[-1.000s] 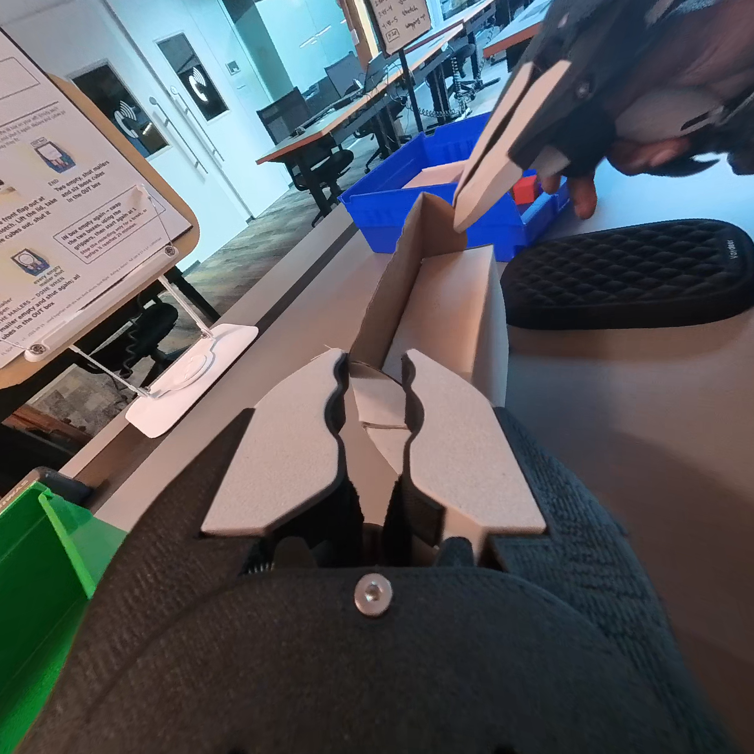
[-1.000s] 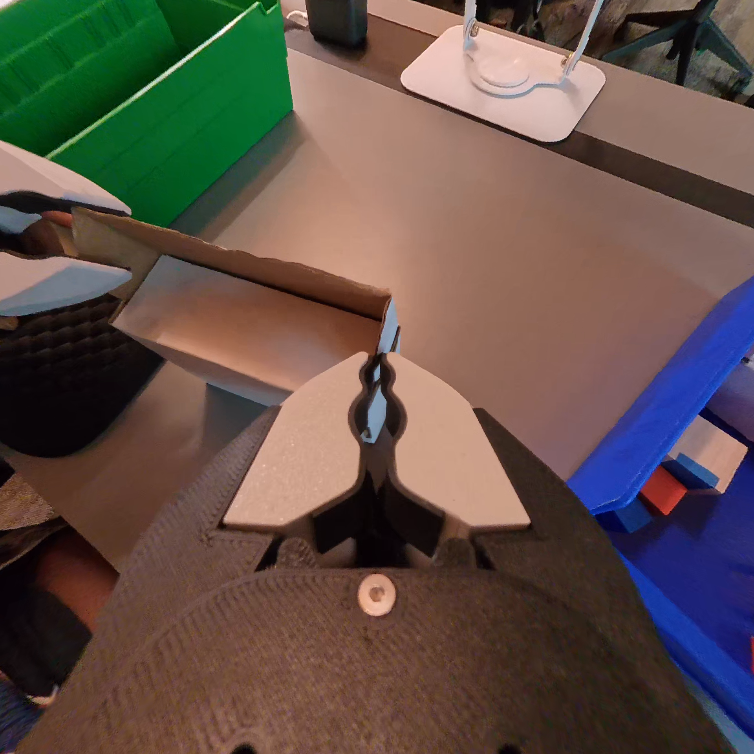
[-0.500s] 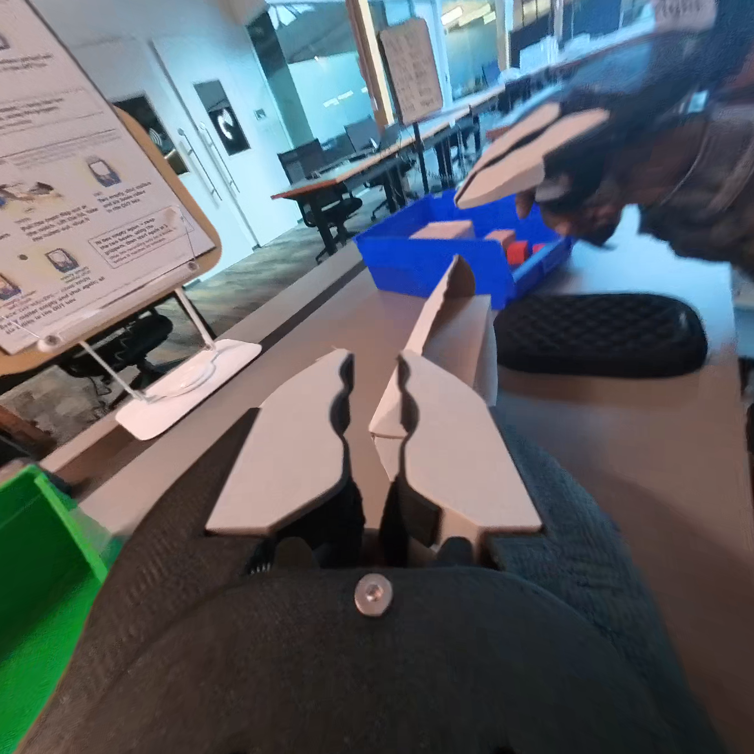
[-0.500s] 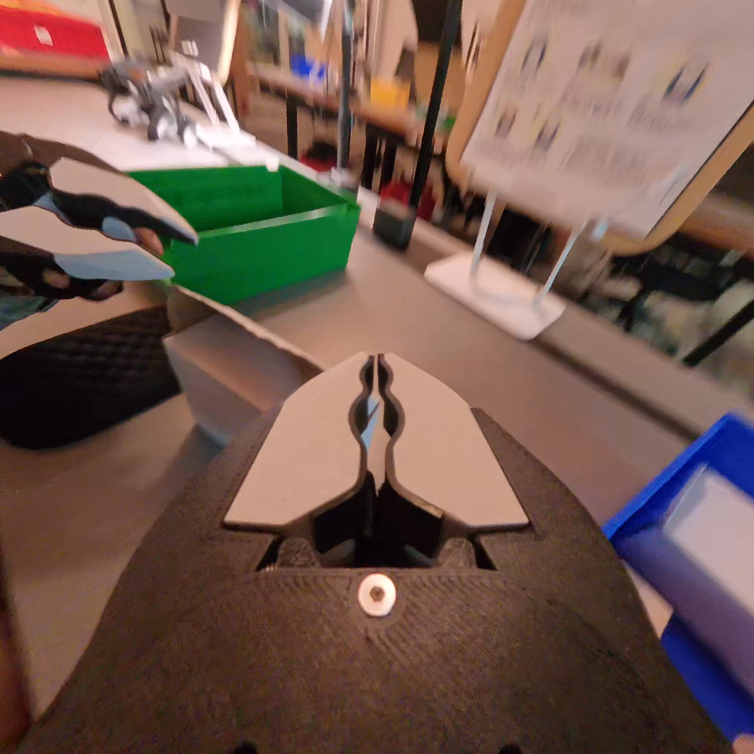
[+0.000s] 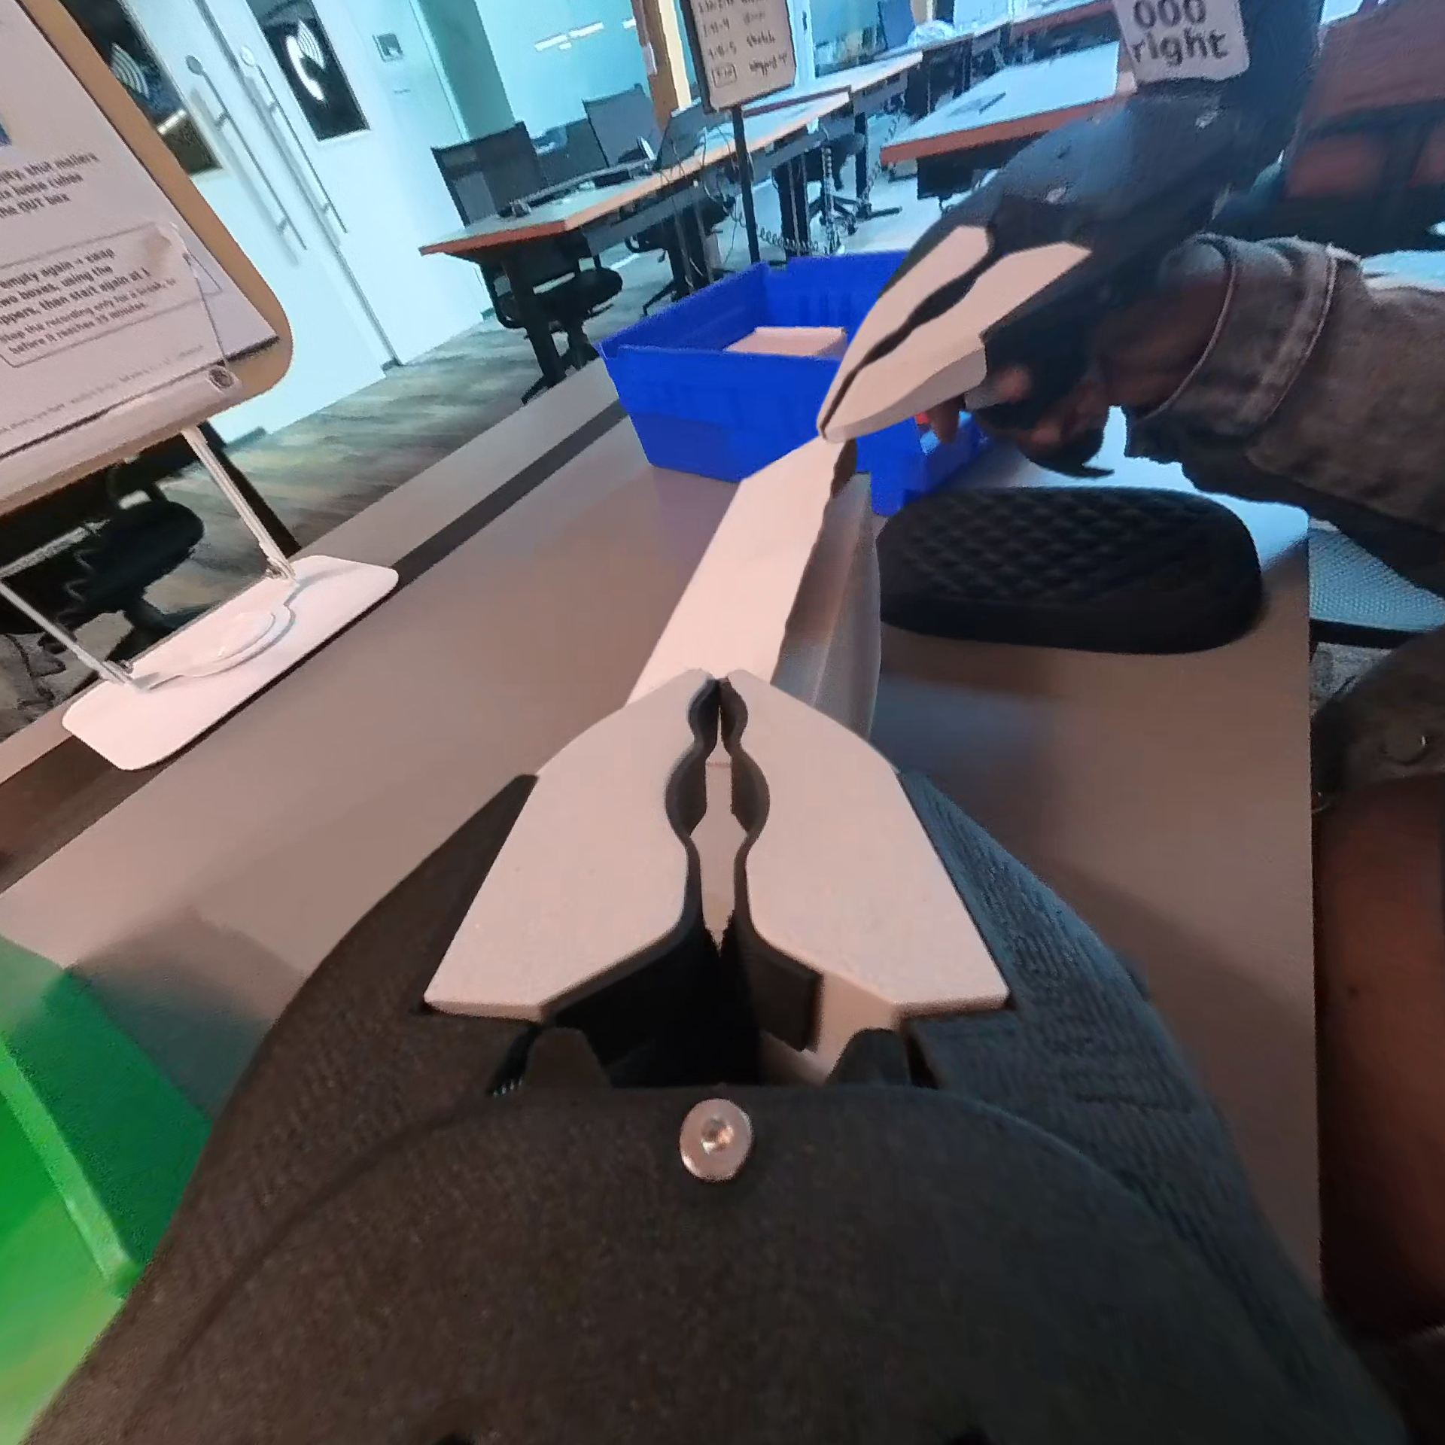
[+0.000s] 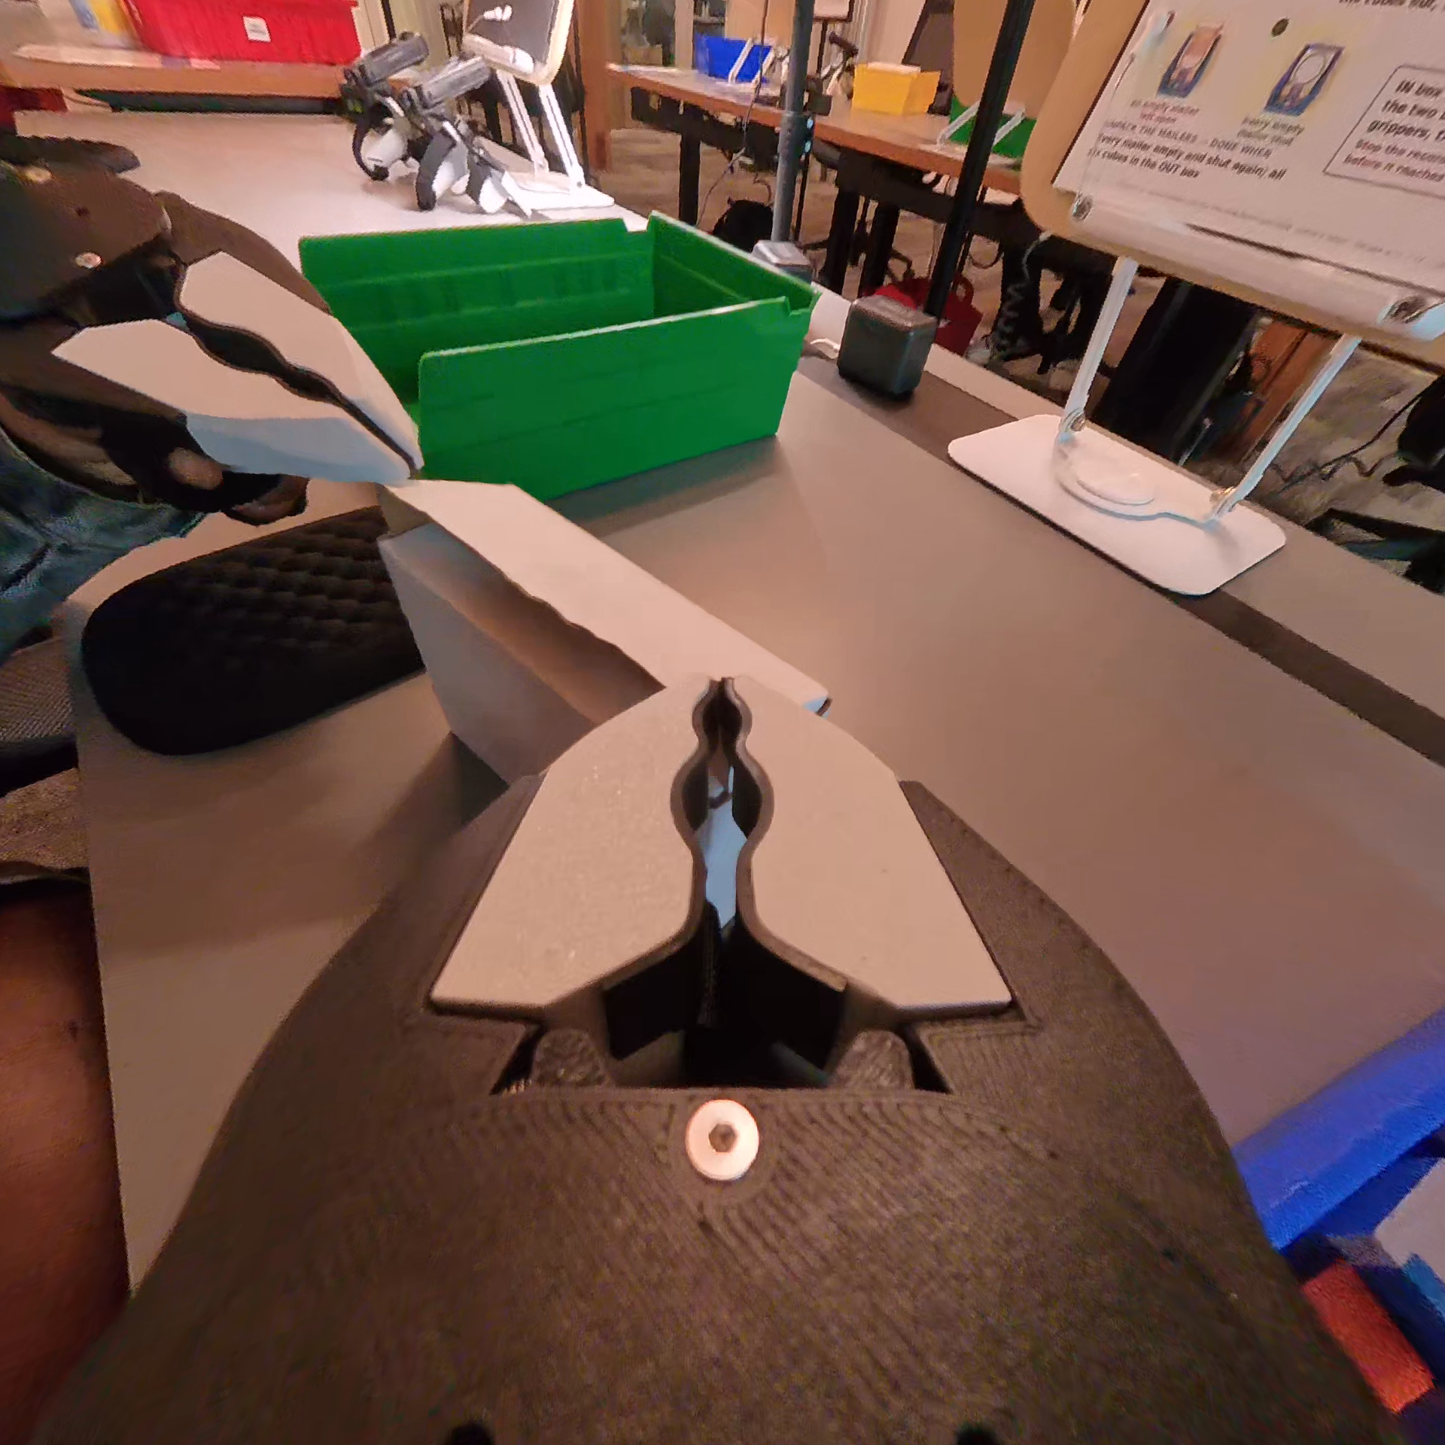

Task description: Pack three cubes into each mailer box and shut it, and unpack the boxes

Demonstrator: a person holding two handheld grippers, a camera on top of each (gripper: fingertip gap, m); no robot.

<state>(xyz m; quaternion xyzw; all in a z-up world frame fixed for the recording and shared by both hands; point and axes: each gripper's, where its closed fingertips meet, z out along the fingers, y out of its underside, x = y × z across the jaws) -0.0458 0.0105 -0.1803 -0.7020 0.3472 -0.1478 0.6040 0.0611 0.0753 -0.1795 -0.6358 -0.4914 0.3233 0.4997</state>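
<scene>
**Cardboard mailer pinched at both ends**

Cardboard mailer box [image 6: 539, 594] sits on the grey table [image 6: 1016, 704], the landmark for everything else. At its end nearer the green bin [image 6: 563, 367], the left gripper [image 5: 717, 692] has its fingers pressed together on the lid edge. At the opposite end, toward the blue bin [image 5: 704, 391], the right gripper [image 6: 721, 688] is closed on a thin white flap of the box. On the person's side of the box lies a black quilted pad [image 5: 1071, 563], touching or just beside it. Across the box from the pad, a white stand base [image 6: 1110, 500] holds an instruction board. Another pale box rests inside the blue bin; red and blue cubes [image 6: 1360, 1329] show at that bin's edge.
</scene>
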